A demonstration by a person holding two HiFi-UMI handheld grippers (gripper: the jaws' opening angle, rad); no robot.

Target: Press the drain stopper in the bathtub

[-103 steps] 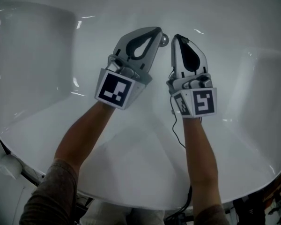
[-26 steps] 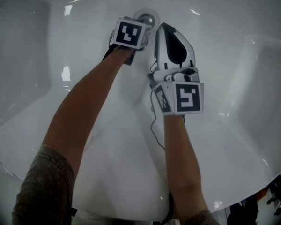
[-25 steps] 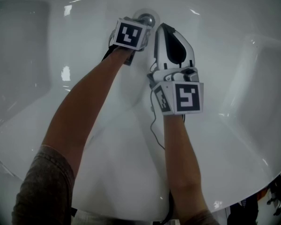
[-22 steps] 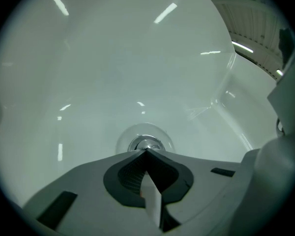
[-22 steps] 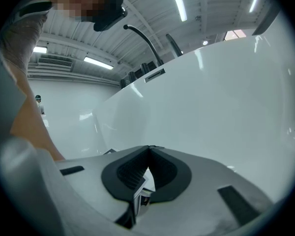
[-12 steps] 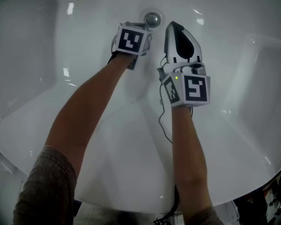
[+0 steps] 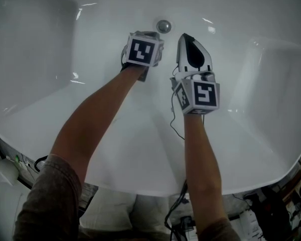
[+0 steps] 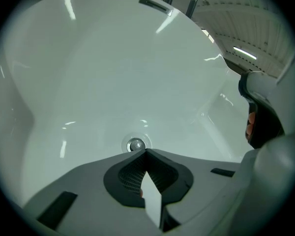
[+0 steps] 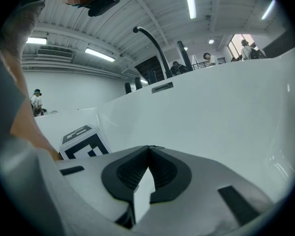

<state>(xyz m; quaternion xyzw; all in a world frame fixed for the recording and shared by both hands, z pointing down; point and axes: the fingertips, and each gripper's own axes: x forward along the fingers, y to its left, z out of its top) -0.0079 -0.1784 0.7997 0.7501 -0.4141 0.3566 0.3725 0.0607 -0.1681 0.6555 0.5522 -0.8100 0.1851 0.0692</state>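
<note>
The drain stopper (image 7: 163,26) sits in the floor of the white bathtub (image 7: 105,134). The left gripper (image 8: 146,152) hovers just short of the stopper, jaws pressed together on nothing. The right gripper (image 7: 184,36) is near the stopper too, likewise closed and empty.

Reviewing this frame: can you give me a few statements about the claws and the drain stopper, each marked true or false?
1. The left claw and the right claw are both shut and empty. True.
2. The right claw grips the drain stopper. False: the stopper sits in the floor of the bathtub, and nothing holds it.
3. In the left gripper view, the stopper shows just beyond the claw's tips. True.
4. In the head view, the stopper lies right of the right claw. False: it lies to its left.
</note>
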